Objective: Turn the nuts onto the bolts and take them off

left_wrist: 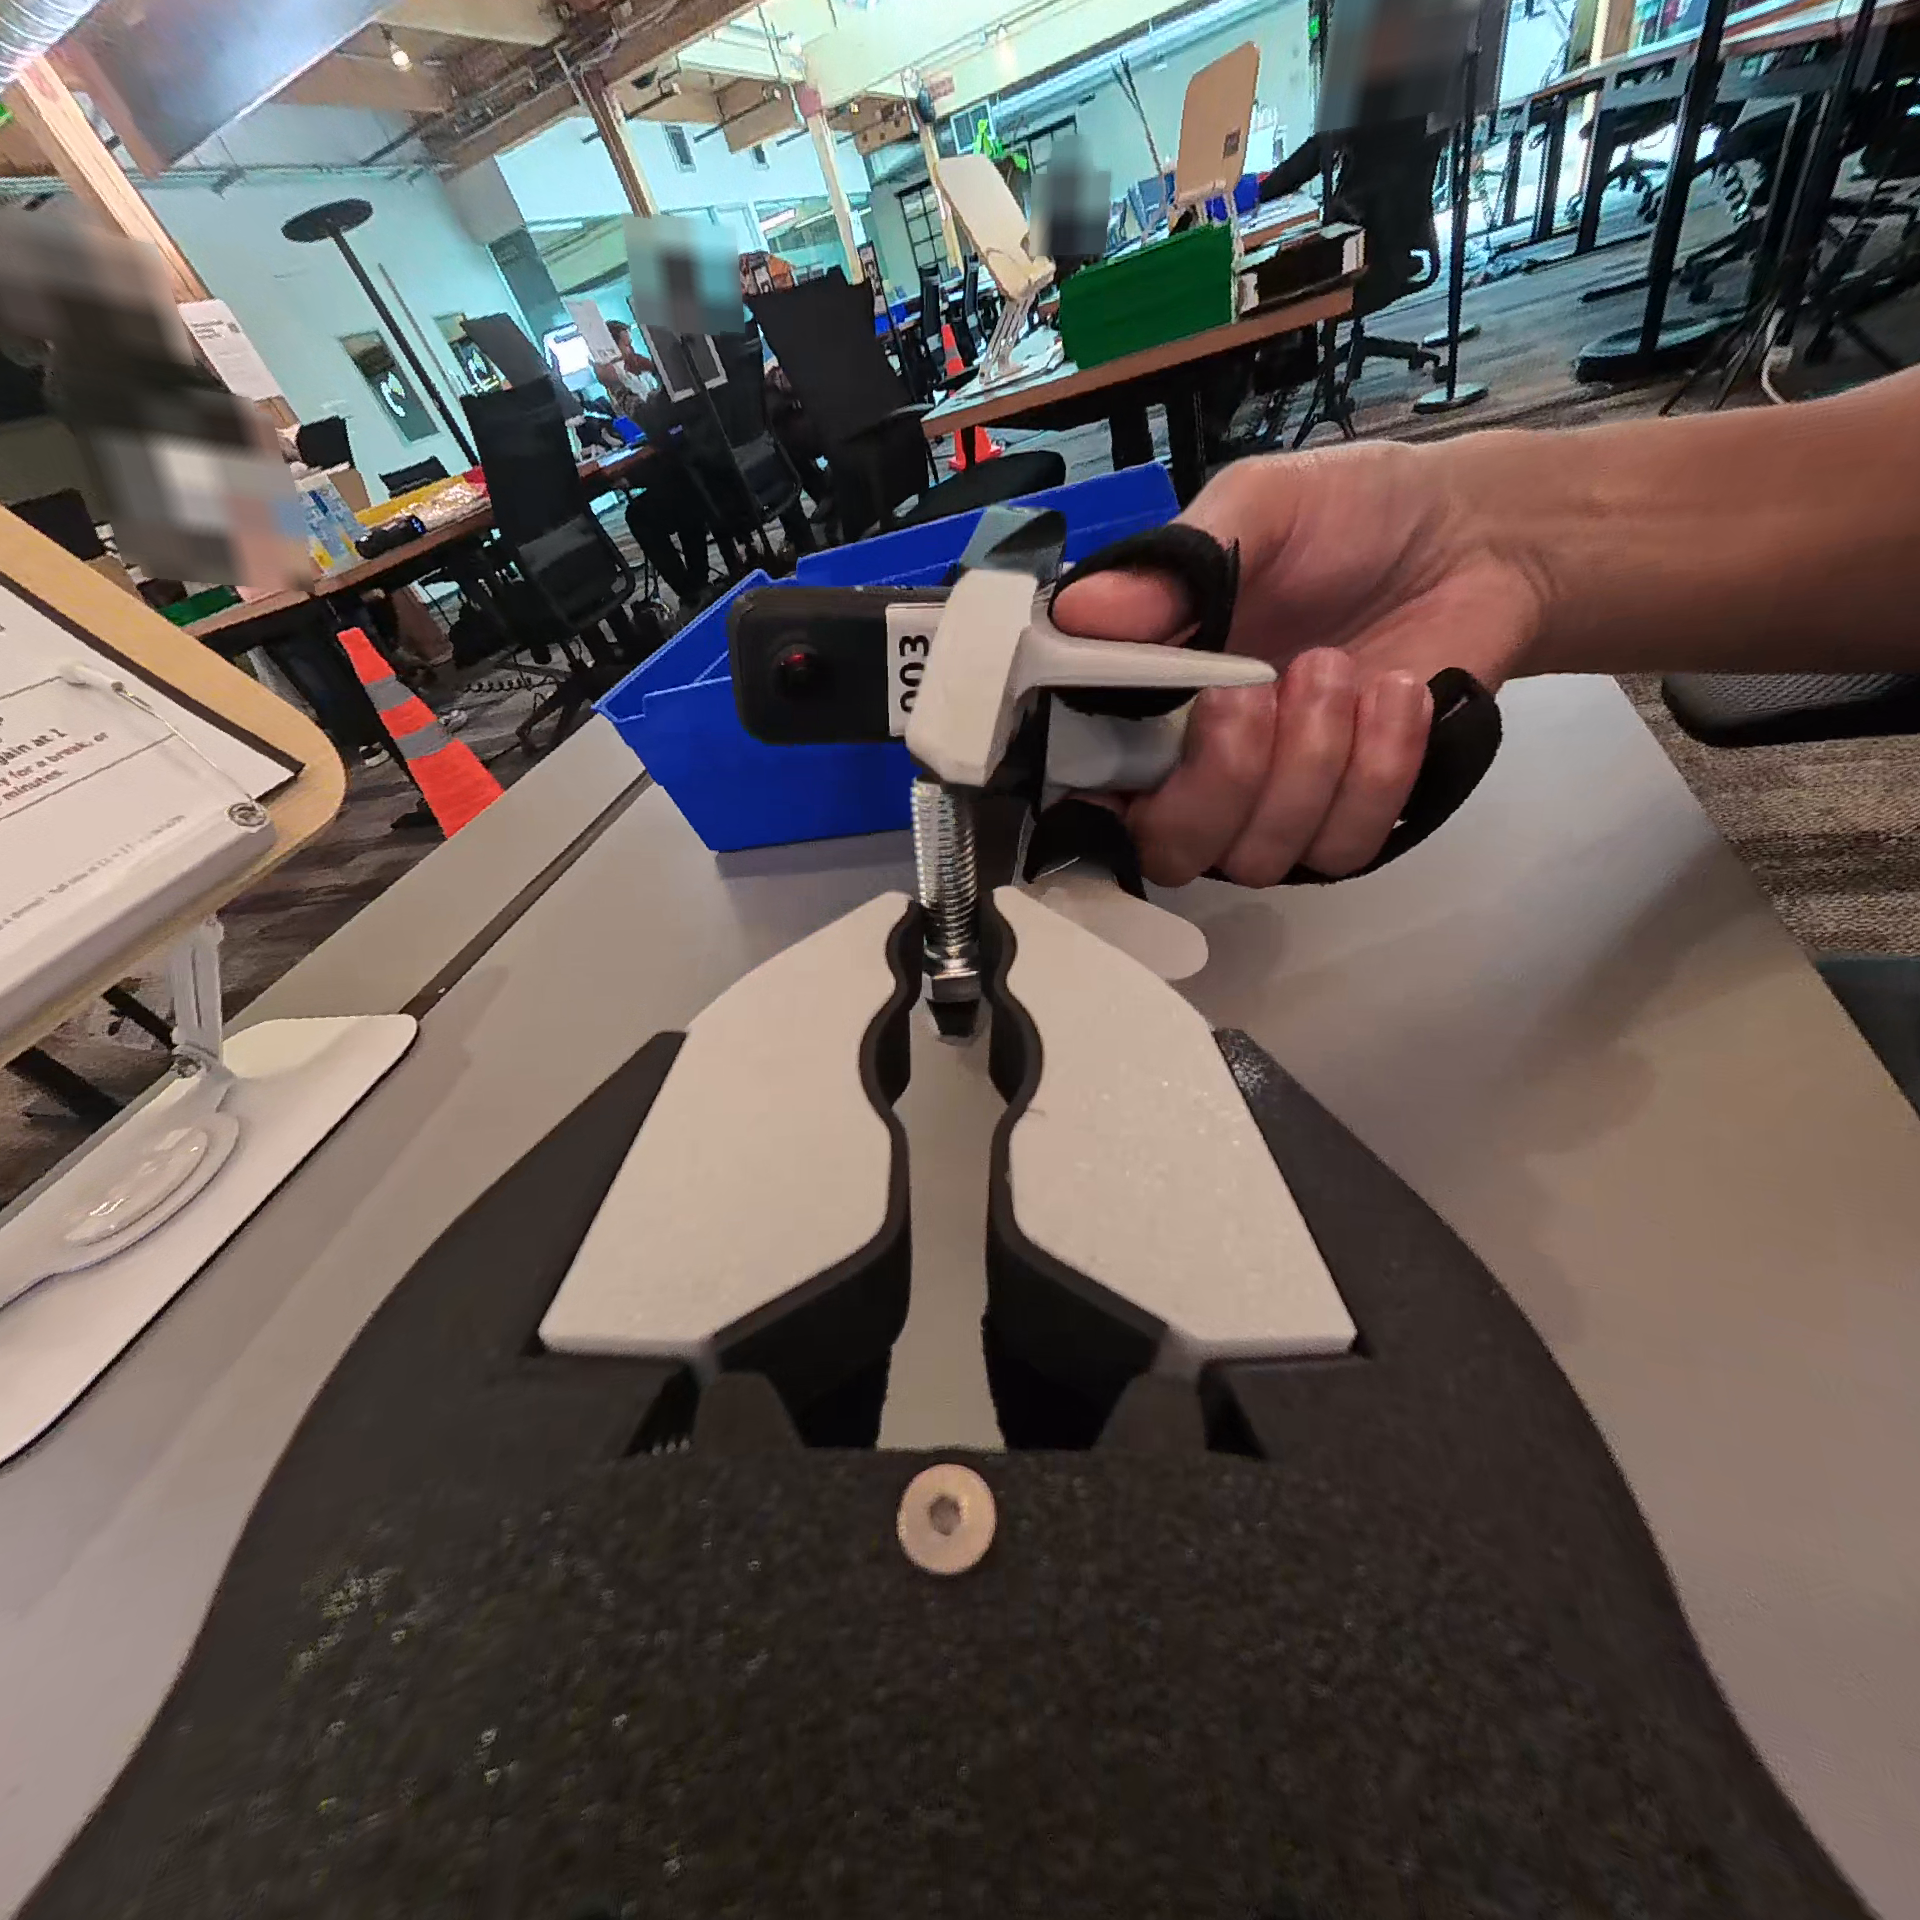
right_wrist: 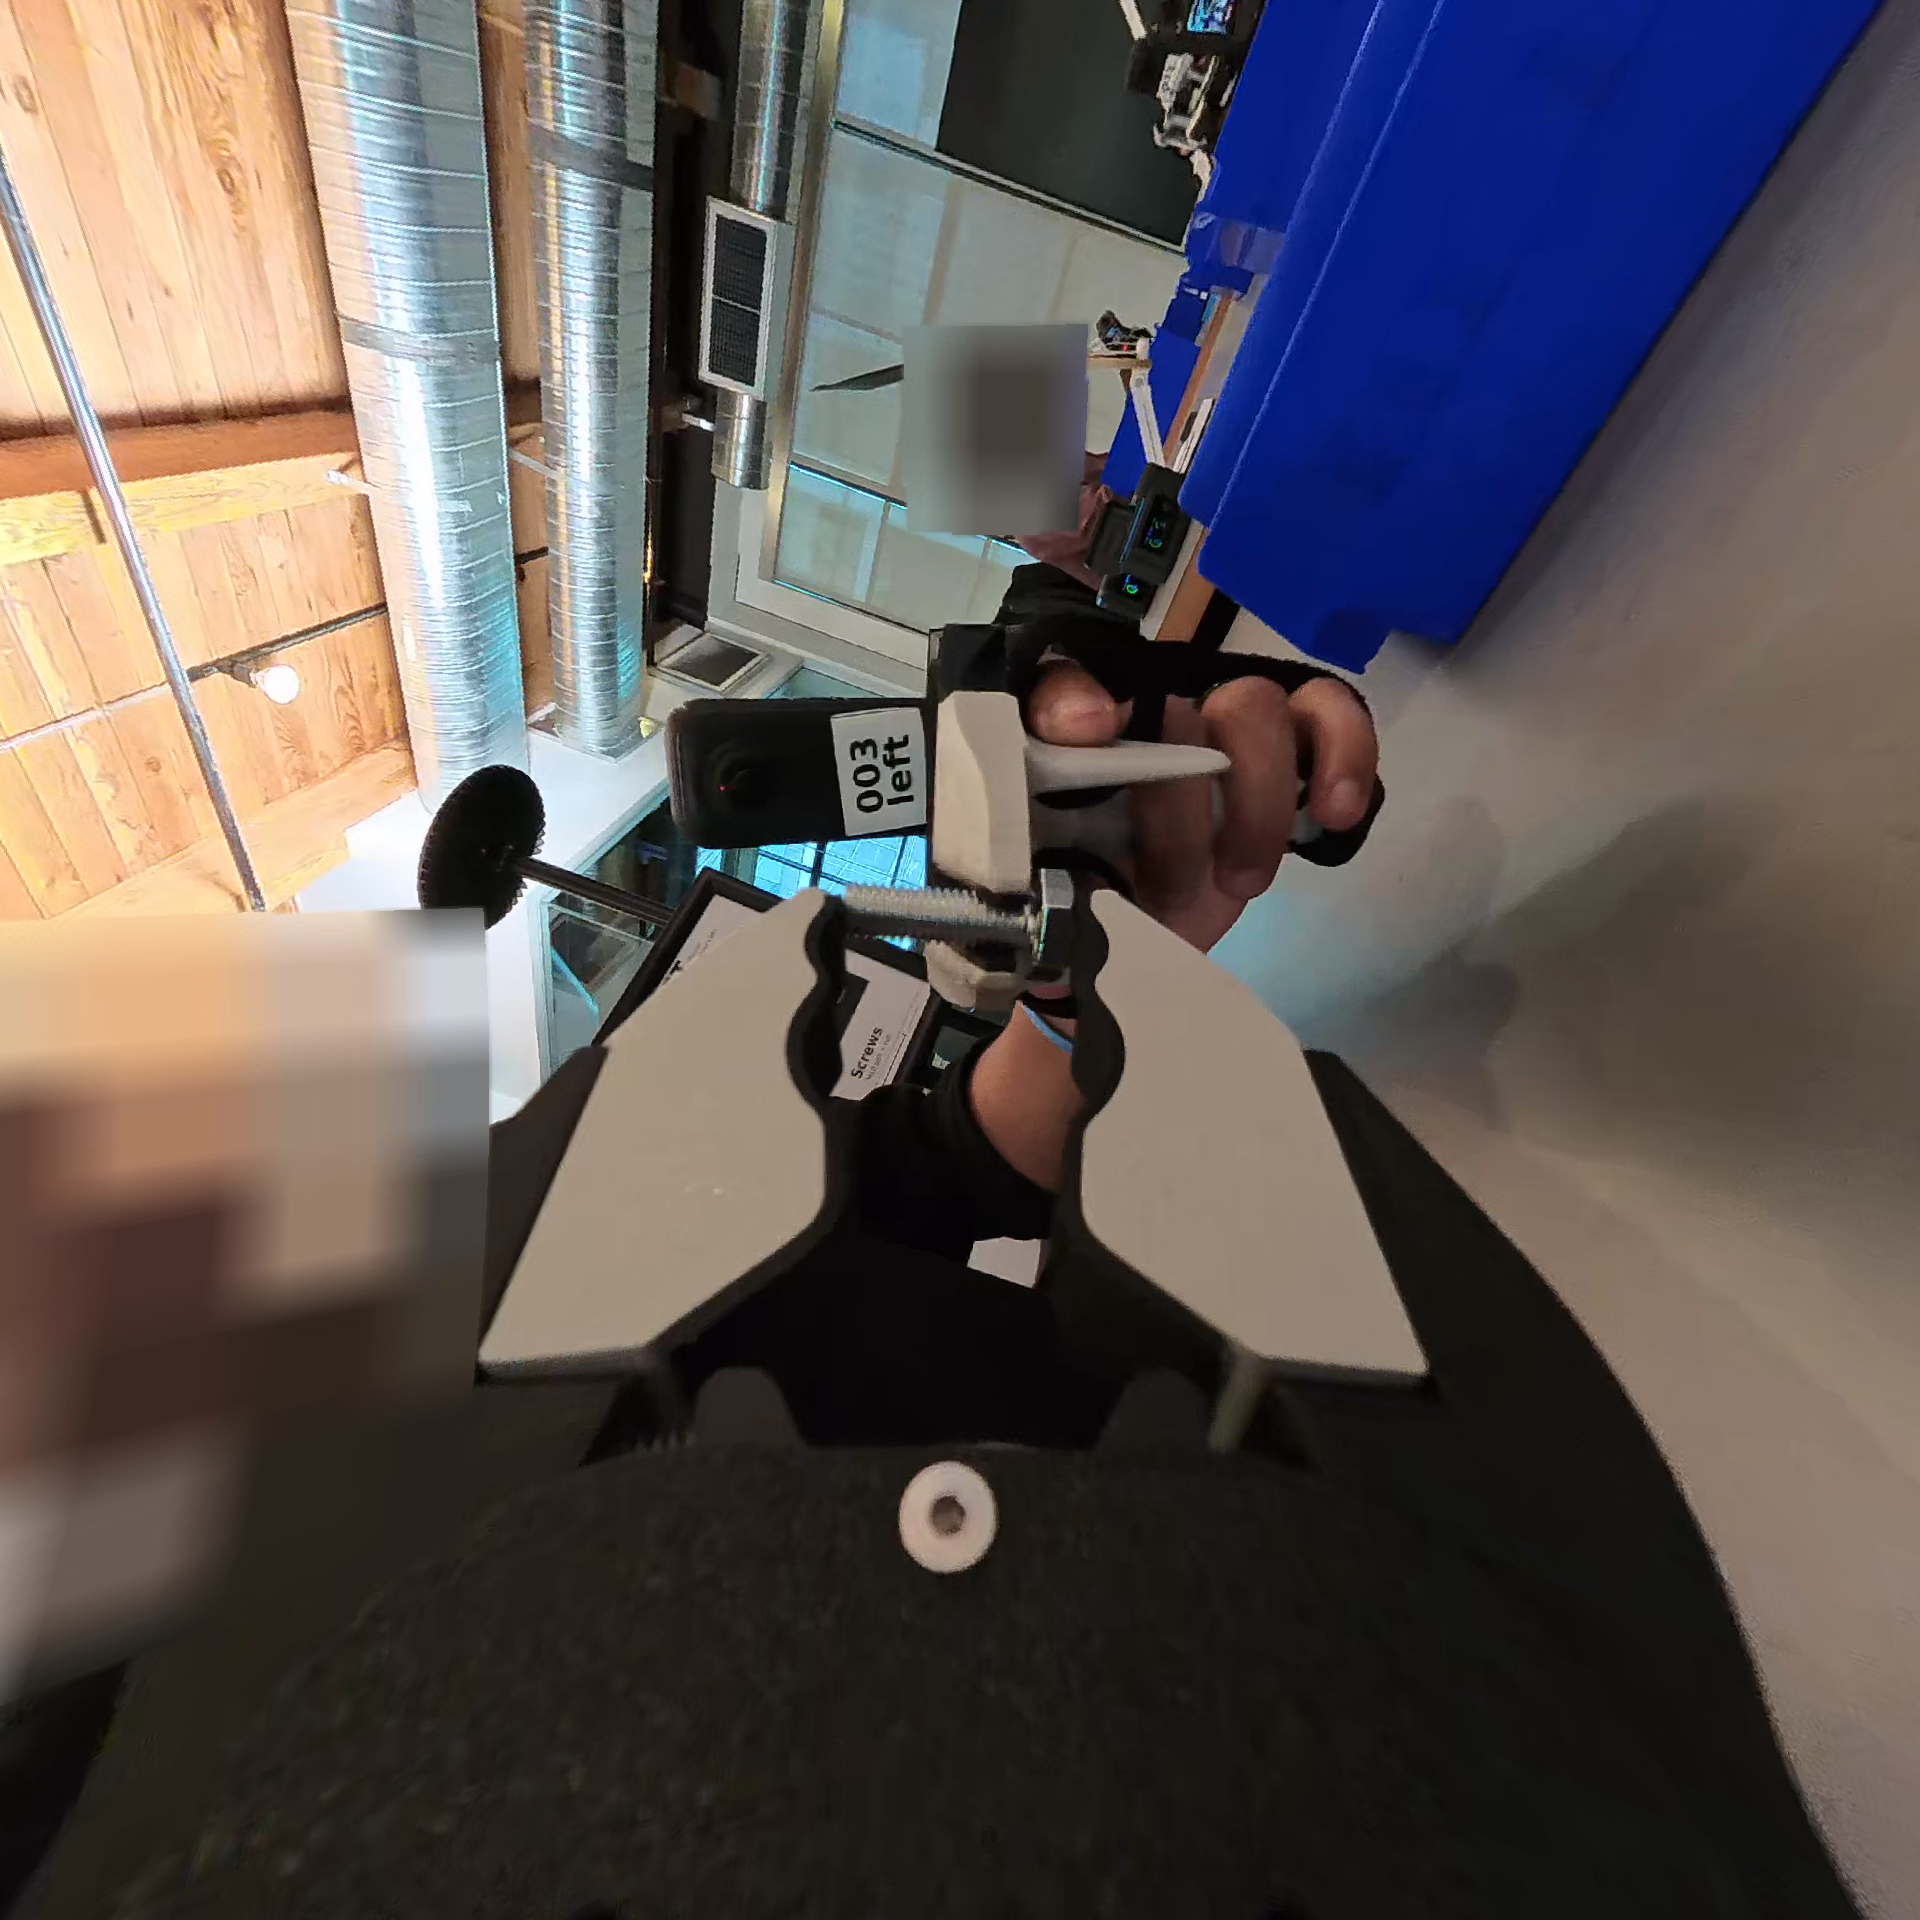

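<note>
A silver threaded bolt [left_wrist: 943, 862] stands upright just above the grey table [left_wrist: 1507, 1143], with a hex piece [left_wrist: 951, 975] at its lower end. My left gripper [left_wrist: 951, 940] is shut on the bolt just above that hex piece. My right gripper [left_wrist: 997, 821], held in a hand, reaches in from the right, with one finger over the bolt's top. In the right wrist view the bolt [right_wrist: 935, 912] lies lengthwise between the wide-apart fingertips of my right gripper [right_wrist: 956, 920]. The hex piece [right_wrist: 1055, 914] is by one fingertip. The left gripper [right_wrist: 982, 904] clamps the bolt there.
A blue bin [left_wrist: 769, 769] stands on the table just behind the bolt and also shows in the right wrist view [right_wrist: 1455, 364]. A tilted document stand [left_wrist: 125, 790] on a white base [left_wrist: 260, 1070] sits at the left. An orange cone [left_wrist: 426, 738] is on the floor beyond. Less than 4 cm separates the two grippers' tips.
</note>
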### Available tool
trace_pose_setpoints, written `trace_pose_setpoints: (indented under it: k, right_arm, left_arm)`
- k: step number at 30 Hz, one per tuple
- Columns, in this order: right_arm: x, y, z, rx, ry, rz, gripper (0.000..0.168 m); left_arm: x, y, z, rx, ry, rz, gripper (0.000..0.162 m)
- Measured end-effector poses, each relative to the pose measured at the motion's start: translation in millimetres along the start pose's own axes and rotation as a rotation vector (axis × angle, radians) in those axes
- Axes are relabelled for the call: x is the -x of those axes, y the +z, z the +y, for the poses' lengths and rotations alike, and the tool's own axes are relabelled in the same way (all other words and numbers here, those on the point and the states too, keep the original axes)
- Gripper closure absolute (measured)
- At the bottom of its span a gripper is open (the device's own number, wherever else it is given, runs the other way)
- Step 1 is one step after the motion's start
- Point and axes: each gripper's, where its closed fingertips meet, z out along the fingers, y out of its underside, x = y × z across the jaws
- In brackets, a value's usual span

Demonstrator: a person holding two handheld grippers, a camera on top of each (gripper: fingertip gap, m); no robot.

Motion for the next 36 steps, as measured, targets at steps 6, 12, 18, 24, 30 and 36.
trace_pose_setpoints:
  k: [6,12,18,24,30,36]
  right_arm:
    - [2.4,-4.3,-3.6,-0.010,-0.026,0.027,0.127]
    - [22.6,-25.9,-19.7,0.012,-0.411,0.346,0.127]
    - [80.0,-185.2,-127.7,-0.159,-0.894,1.279,0.127]
    - [-5.1,-364.3,-168.4,0.178,-0.272,1.744,0.126]
    - [-64.7,-414.6,-171.3,0.239,-0.007,1.800,0.126]
    - [-107.4,-425.7,-173.4,0.171,0.104,1.834,0.126]
  left_arm:
    - [1.4,-8.7,-3.0,0.010,-0.149,-0.076,0.121]
    - [0.8,-21.1,31.5,0.099,-0.635,-0.161,0.097]
    - [1.7,-22.9,38.1,0.110,-0.630,-0.186,0.101]
    - [1.1,-18.5,37.0,0.084,-0.681,-0.140,0.105]
    - [7.3,-21.8,39.9,0.073,-0.709,-0.139,0.107]
    - [7.1,-20.9,42.1,0.087,-0.707,-0.141,0.107]
